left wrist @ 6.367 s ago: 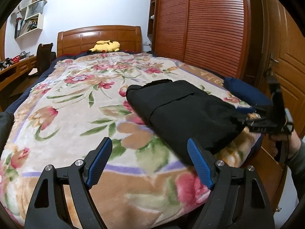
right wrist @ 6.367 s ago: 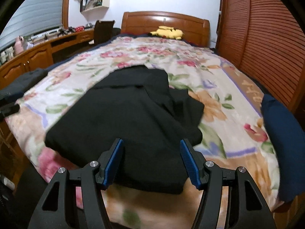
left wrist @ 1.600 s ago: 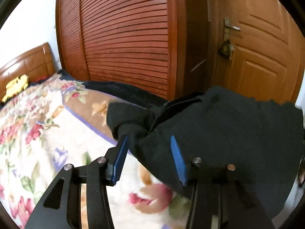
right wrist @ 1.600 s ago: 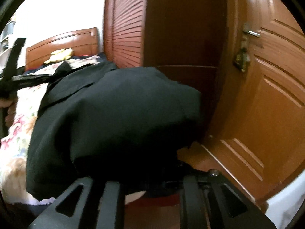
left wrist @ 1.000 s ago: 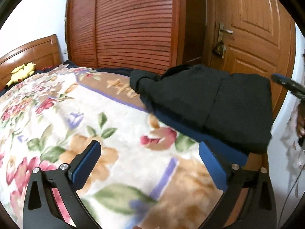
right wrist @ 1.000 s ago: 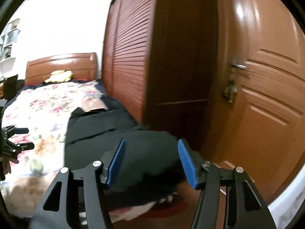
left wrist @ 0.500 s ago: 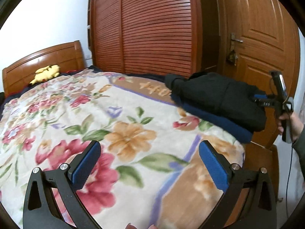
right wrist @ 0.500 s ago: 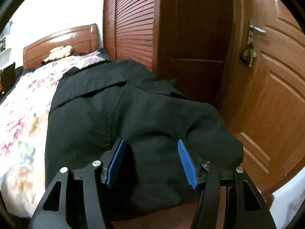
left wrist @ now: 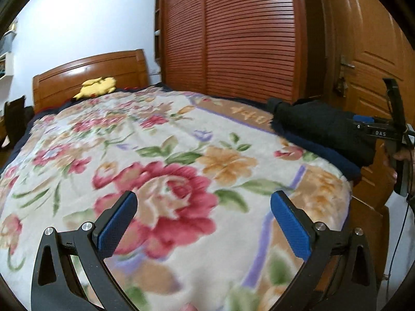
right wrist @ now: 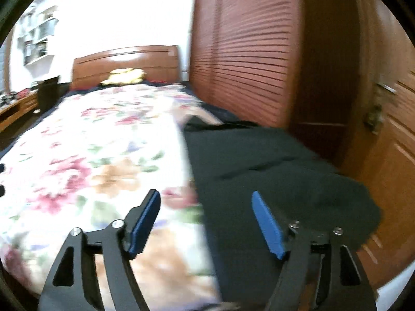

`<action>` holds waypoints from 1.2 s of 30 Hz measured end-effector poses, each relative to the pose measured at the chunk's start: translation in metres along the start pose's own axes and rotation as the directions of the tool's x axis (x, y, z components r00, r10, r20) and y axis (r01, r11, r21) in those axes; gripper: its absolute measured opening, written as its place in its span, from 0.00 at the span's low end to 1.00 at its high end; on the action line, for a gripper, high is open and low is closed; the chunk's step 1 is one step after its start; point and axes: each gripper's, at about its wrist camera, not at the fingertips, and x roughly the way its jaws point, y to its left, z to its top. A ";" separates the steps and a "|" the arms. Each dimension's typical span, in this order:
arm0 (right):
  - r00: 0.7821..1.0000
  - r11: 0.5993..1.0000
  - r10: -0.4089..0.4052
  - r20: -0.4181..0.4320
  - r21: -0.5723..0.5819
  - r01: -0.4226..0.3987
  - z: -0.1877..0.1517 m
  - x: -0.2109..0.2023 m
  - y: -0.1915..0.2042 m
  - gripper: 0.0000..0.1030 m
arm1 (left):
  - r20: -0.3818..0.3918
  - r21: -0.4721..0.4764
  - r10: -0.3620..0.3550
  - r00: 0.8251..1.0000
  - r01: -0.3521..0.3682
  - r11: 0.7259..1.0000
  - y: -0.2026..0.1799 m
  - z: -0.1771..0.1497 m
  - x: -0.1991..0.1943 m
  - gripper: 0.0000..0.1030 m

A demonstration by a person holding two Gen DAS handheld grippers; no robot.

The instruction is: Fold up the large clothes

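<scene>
Folded black garment (right wrist: 272, 171) parked at bed's (left wrist: 181, 155) foot corner on the wardrobe side, atop a navy folded item (left wrist: 324, 153), likely stacked as finished. Right gripper (right wrist: 206, 223) just widened, nothing clamped; left gripper (left wrist: 203, 223) spread, empty.

Floral blanket (left wrist: 181, 155) covers bed; yellow plush toy (left wrist: 96, 86) against wooden headboard (left wrist: 90, 75).
</scene>
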 end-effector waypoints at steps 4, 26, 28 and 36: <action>0.995 0.994 0.104 0.010 -0.045 -0.104 0.001 -0.001 0.049 0.81 | -0.006 -0.033 0.063 0.998 -0.063 0.997 0.028 -0.017 -0.013 1.00; 0.892 0.892 0.448 0.065 -0.099 -0.441 -0.030 0.035 0.209 0.81 | 0.037 -0.180 0.370 0.928 -0.358 0.916 0.134 -0.068 -0.075 1.00; 0.891 0.894 0.444 0.090 -0.105 -0.435 -0.038 0.052 0.219 0.81 | 0.057 -0.183 0.394 0.918 -0.378 0.908 0.139 -0.072 -0.078 1.00; 0.884 0.895 0.442 0.152 -0.143 -0.423 -0.065 0.082 0.242 0.81 | 0.044 -0.149 0.440 0.897 -0.429 0.891 0.146 -0.094 -0.069 1.00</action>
